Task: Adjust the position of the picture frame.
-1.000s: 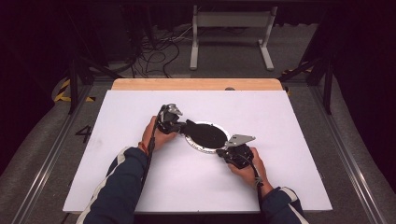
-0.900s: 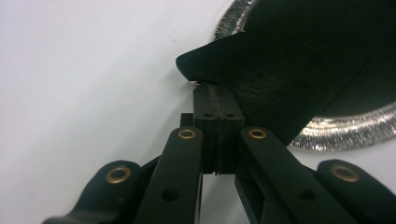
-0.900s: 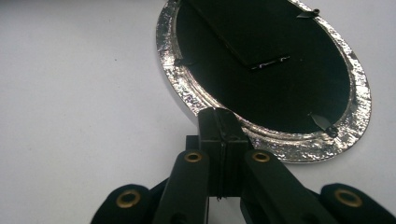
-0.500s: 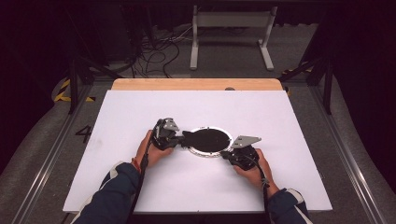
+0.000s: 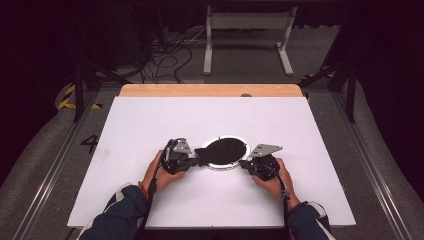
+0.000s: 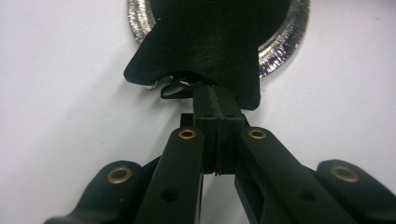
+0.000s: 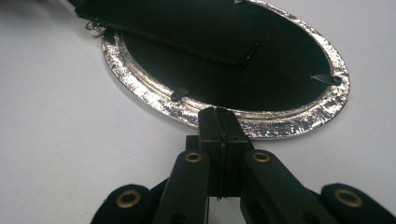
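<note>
**Both hand-held grippers at the frame**

Your left hand-held gripper [image 5: 196, 156] sits at nine o'clock of the round frame [image 5: 216, 165], its jaws pressed together. In the left gripper view their tips [image 6: 217, 103] meet the edge of the black stand [image 6: 205, 51], a flap that overhangs the silver rim there; whether they pinch a bit of that flap is hard to tell, as the spot is dark. Your right hand-held gripper [image 5: 246, 163] is at four o'clock of the frame, jaws likewise pressed together, their tips [image 7: 218, 122] touching the outer edge of the rim [image 7: 140, 88]. The frame lies face down near the middle of the white bench [image 5: 150, 120].
</note>
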Action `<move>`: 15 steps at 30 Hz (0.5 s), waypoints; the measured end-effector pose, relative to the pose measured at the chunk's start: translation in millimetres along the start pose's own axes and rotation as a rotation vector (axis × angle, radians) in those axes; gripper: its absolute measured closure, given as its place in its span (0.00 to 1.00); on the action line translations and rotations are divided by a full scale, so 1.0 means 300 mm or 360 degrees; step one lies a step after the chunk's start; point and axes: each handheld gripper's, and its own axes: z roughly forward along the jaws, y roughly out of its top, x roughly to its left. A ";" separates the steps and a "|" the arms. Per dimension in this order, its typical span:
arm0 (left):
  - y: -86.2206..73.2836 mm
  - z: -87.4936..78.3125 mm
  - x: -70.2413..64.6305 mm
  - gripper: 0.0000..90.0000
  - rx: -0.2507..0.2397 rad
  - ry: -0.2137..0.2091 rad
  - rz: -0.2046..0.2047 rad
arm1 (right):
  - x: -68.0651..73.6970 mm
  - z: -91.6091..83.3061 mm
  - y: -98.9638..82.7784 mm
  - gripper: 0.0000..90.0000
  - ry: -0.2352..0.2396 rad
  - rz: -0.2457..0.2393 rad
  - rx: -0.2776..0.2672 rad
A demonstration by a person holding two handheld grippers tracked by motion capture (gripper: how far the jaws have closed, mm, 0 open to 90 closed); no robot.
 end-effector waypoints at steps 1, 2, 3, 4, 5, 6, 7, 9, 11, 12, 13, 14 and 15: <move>-0.001 0.000 -0.006 1.00 -0.0002 -0.0002 -0.0001 | -0.002 0.000 0.000 1.00 -0.0003 0.0003 -0.0002; -0.002 0.000 -0.009 1.00 -0.0002 -0.0005 0.0010 | -0.003 0.000 0.000 1.00 -0.0005 0.0006 0.0000; -0.002 0.000 -0.016 1.00 -0.0001 -0.0008 0.0012 | -0.004 0.000 0.001 1.00 -0.0015 0.0004 0.0003; -0.004 0.000 -0.023 1.00 -0.0003 -0.0022 0.0014 | -0.005 0.000 0.002 1.00 -0.0030 0.0000 0.0006; -0.004 0.000 -0.031 1.00 0.0001 -0.0017 0.0025 | -0.006 0.000 0.002 1.00 -0.0036 0.0002 0.0006; -0.004 0.000 -0.037 1.00 0.0001 -0.0020 0.0034 | -0.009 0.001 0.002 1.00 -0.0044 0.0005 0.0003; -0.004 0.000 -0.037 1.00 0.0001 -0.0020 0.0034 | -0.009 0.001 0.002 1.00 -0.0044 0.0005 0.0003; -0.003 0.002 -0.061 1.00 0.0008 -0.0036 0.0055 | -0.020 0.001 -0.001 1.00 -0.0053 0.0036 -0.0008; -0.003 0.004 -0.068 1.00 0.0002 -0.0041 0.0063 | -0.023 0.001 -0.001 1.00 -0.0050 0.0044 -0.0009; -0.001 0.006 -0.079 1.00 0.0006 -0.0044 0.0080 | -0.024 0.002 -0.001 1.00 -0.0056 0.0048 -0.0011; 0.000 0.006 -0.087 1.00 0.0013 -0.0044 0.0085 | -0.024 0.003 0.001 1.00 -0.0068 0.0045 -0.0007; 0.001 0.007 -0.091 1.00 0.0013 -0.0047 0.0099 | -0.024 0.004 0.002 1.00 -0.0073 0.0045 -0.0007; 0.002 0.009 -0.096 1.00 0.0013 -0.0061 0.0111 | -0.024 0.005 0.003 1.00 -0.0078 0.0049 -0.0008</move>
